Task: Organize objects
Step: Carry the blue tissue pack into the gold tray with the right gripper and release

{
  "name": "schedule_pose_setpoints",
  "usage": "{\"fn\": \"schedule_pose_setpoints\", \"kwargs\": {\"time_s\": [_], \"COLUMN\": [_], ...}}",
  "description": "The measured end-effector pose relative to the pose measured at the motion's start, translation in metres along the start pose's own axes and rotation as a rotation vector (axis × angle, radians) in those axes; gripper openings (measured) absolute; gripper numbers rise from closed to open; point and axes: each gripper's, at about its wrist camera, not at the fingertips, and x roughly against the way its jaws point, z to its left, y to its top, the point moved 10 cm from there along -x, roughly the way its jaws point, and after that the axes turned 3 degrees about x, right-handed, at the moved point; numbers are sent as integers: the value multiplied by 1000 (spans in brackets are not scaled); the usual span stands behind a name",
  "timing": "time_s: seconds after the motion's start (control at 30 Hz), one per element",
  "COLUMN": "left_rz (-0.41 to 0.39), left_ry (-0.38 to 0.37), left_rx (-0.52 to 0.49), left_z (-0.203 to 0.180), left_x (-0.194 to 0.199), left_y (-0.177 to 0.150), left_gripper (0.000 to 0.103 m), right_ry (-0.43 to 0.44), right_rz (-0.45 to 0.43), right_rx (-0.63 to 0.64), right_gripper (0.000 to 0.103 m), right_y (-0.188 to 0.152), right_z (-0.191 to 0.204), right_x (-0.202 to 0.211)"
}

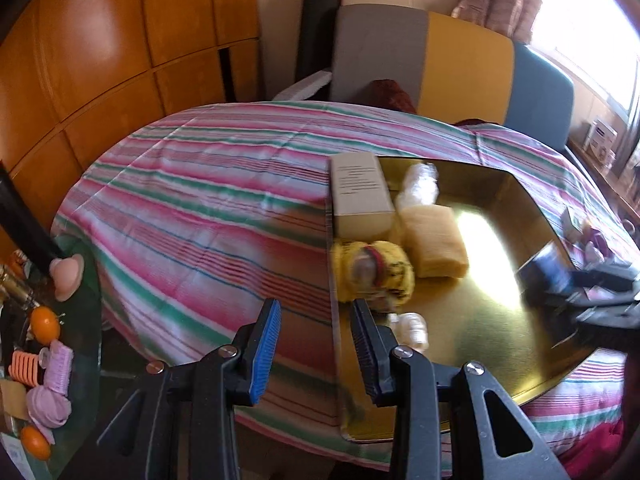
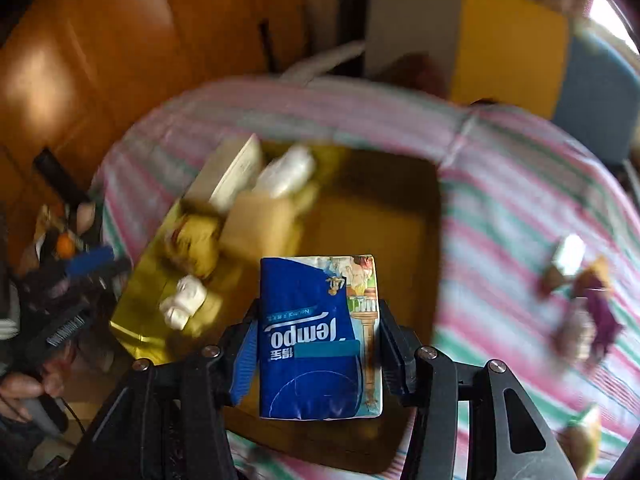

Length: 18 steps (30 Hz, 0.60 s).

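Right gripper (image 2: 316,344): clamped on the blue tissue pack (image 2: 320,336), held above the gold tray (image 2: 400,208).
Left gripper (image 1: 314,344): fingers apart, holding nothing, over the tray's left edge.
Tray's left side: beige box (image 1: 360,192), yellow plush (image 1: 374,272), sponge (image 1: 434,240).
Tray's right side: bare floor.
Right of tray: small items (image 2: 580,280) on the striped cloth (image 1: 200,208).

The shiny gold rectangular tray (image 1: 500,292) lay bare across its right and middle. Its left side was crowded: a grey cardboard box (image 1: 362,192), a yellow folded sponge cloth (image 1: 434,240), a yellow plush toy (image 1: 374,272) and white wrapped bundles (image 1: 412,330). Striped cloth (image 1: 208,200) lay open to the left.
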Motion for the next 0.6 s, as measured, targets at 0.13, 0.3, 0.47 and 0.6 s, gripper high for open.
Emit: {"fn": "schedule_pose_setpoints", "kwargs": {"time_s": [0.13,0.3,0.47,0.6], "left_rz": [11,18,18,9], "left_ry": [8,-1,-3,-5], "left_rx": [26,31,34,27], "left_z": [12,13,14,12], "left_x": [-4,-8,-10,-8], "left_y": [-3,-7,-9,-9], "left_gripper": [36,36,36,36], "right_ry": [13,121,216,235], "right_rz": [101,108,80,41], "right_rx": [7,-36,-41,-65], "right_gripper": [53,60,77,79], "right_y": [-8,-5,-6,-1], "right_z": [32,68,91,92], "right_x": [-48,-69,-66,-55]}}
